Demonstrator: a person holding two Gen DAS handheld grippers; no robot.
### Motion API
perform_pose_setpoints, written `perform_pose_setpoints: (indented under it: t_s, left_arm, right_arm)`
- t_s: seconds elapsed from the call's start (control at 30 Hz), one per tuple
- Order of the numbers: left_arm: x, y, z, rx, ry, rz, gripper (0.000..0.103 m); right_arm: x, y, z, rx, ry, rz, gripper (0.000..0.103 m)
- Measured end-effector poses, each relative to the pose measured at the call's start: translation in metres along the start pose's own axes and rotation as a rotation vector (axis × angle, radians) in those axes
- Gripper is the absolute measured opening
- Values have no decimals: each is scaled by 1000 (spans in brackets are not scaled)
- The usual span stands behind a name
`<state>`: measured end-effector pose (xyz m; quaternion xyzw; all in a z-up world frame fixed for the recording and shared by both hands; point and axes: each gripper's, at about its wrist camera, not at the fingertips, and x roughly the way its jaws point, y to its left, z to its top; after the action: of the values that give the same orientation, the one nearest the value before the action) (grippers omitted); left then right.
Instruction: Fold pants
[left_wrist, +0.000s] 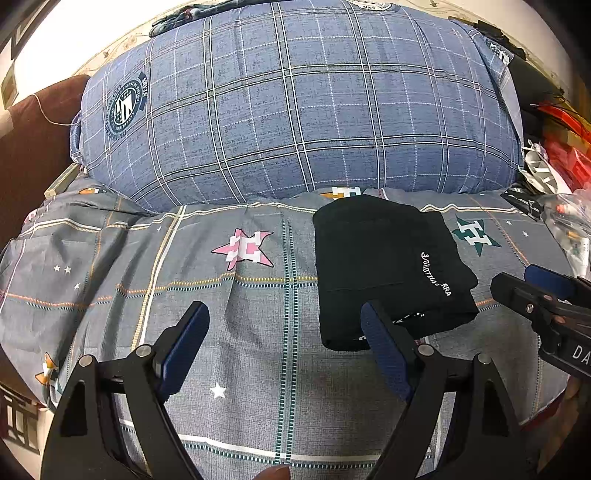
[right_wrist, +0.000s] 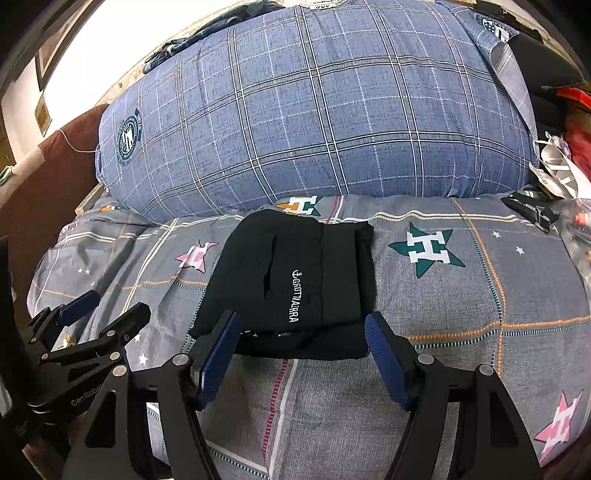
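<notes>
Black pants (right_wrist: 295, 284) are seen already folded into a compact rectangle on the bed (right_wrist: 461, 332), just in front of the blue plaid pillow (right_wrist: 314, 110), white lettering facing up. Judged as the end of the fold; only a tidy-up or release seems left.

Left tool (left_wrist: 284, 339) is held with jaws spread, nothing between them, over bare sheet just left of the pants. Right tool (right_wrist: 301, 354) is likewise spread and empty, straddling the near edge of the bundle; contact with the cloth cannot be confirmed.

For a clean finish:
- near edge, where a lower layer peeks out, should be squared, not dragged
- cloth should be pressed flat, not pinched, so the stack is not lifted
- both tools should be withdrawn upward to avoid snagging the top layer
</notes>
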<state>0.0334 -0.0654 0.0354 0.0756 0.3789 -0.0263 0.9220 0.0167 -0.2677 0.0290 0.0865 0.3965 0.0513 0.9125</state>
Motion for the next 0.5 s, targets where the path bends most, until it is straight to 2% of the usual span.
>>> perform_pose_setpoints:
  t_s: [0.5]
  left_arm:
    - [0,0,-1,-1,7,3,85]
  right_arm:
    - [2,0,-2,-1,6,2,72]
